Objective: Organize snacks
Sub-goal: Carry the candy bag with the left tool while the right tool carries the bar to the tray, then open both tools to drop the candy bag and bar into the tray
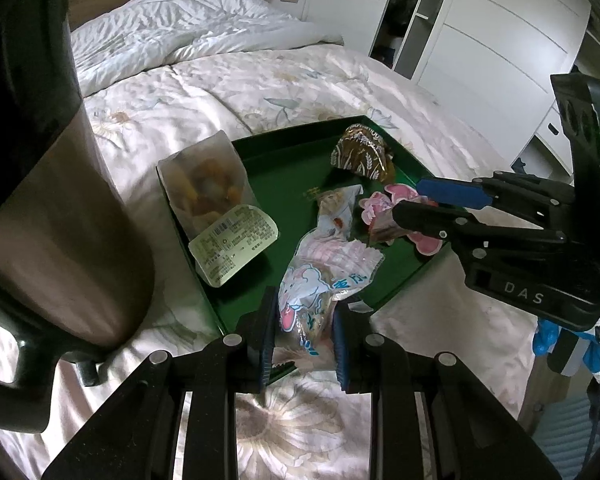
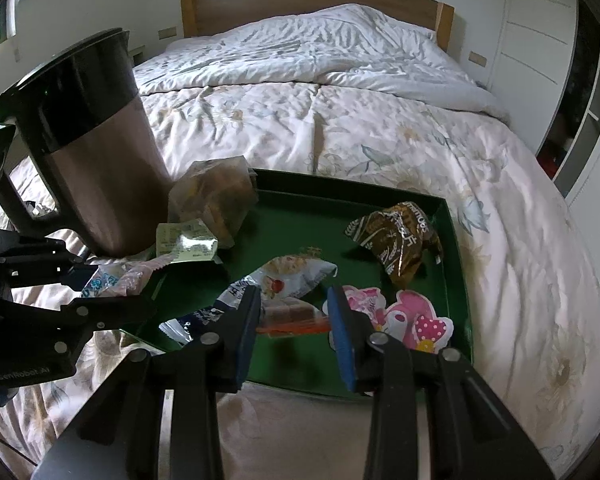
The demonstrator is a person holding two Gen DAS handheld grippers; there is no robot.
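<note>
Left gripper (image 1: 305, 334): jaws clamped on the blue-and-pink snack bag (image 1: 320, 292), at the near corner of the tray.
Blue-and-pink snack bag: it crosses the near rim, one end over the bedspread, the other over the green floor.
Right gripper (image 2: 296, 320): jaws apart, low over the tray; a clear packet with brown pieces (image 2: 290, 314) lies between them (I cannot tell whether they touch it).
Green tray (image 1: 400, 288): shallow, with upright walls, lying on the bed (image 2: 340, 120).
Brown foil pack (image 2: 400, 236): in the far right corner, close to the wall.
Pink cartoon packet (image 2: 414, 320): near right corner, just beside the right wall.
Clear bag with a white label (image 1: 214, 196): it leans over the left rim, half outside.
Kettle (image 2: 96, 152): upright on the bedspread, just left of the tray.
Open room: green floor in the tray's middle and far part; wide bedspread beyond the far and right edges.
</note>
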